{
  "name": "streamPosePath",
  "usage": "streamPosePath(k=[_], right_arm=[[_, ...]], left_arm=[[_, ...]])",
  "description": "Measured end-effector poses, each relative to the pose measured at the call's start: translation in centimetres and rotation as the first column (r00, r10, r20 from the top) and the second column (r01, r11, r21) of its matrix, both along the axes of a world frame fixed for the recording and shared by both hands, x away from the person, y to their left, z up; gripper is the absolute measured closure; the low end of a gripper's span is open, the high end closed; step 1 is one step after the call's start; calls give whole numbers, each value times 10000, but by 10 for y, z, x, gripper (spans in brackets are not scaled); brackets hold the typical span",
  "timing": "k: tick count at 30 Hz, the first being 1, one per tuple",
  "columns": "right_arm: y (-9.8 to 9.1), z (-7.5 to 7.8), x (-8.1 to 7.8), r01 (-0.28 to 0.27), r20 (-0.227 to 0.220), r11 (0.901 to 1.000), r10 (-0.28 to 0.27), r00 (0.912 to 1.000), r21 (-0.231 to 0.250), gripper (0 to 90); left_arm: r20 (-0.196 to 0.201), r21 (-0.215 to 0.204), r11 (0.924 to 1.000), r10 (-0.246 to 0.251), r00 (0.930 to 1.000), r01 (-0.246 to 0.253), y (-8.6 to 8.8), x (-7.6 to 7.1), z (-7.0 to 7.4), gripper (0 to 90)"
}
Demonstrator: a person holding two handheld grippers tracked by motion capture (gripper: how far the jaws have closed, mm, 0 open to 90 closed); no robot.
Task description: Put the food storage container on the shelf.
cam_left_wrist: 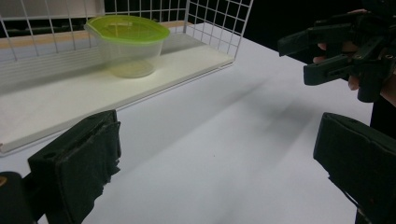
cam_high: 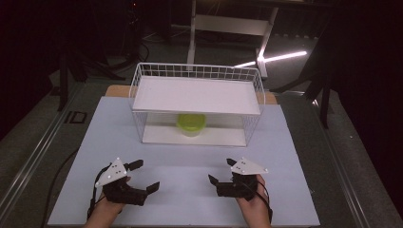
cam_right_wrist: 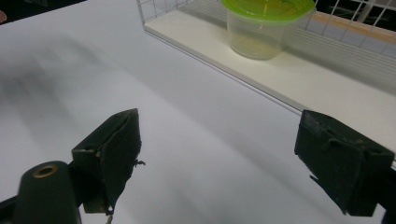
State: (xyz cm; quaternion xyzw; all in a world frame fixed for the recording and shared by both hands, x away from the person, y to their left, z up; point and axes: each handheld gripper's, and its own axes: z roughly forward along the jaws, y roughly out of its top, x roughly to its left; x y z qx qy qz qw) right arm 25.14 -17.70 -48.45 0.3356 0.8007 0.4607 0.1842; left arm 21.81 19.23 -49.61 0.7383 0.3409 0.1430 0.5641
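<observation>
Resting apart on the white table, each hand-held gripper, left and right, gapes released, grasping nothing.

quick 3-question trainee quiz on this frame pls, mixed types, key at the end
1. True or false: the left gripper is shut on the lidded container.
2. Where does the container stand? A) on the top shelf of the wire rack B) on the rack's bottom shelf C) on the table in front of the rack
3. Fill in: the container's lid is ____ in colour.

Key
1. False. Both the left and the right gripper are open, holding nothing, near the table's front edge.
2. B, under the top shelf.
3. Green (yellow-green); the body is clear.
</observation>
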Motion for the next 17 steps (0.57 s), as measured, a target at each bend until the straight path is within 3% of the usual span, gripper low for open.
streamPosePath(k=[17], right_arm=[[-7, -12, 1, -28, 34, 9999, 28, 10000, -109, 145]], left_arm=[[-15, 64, 9998, -162, 9999, 162, -5, -5, -8, 18]])
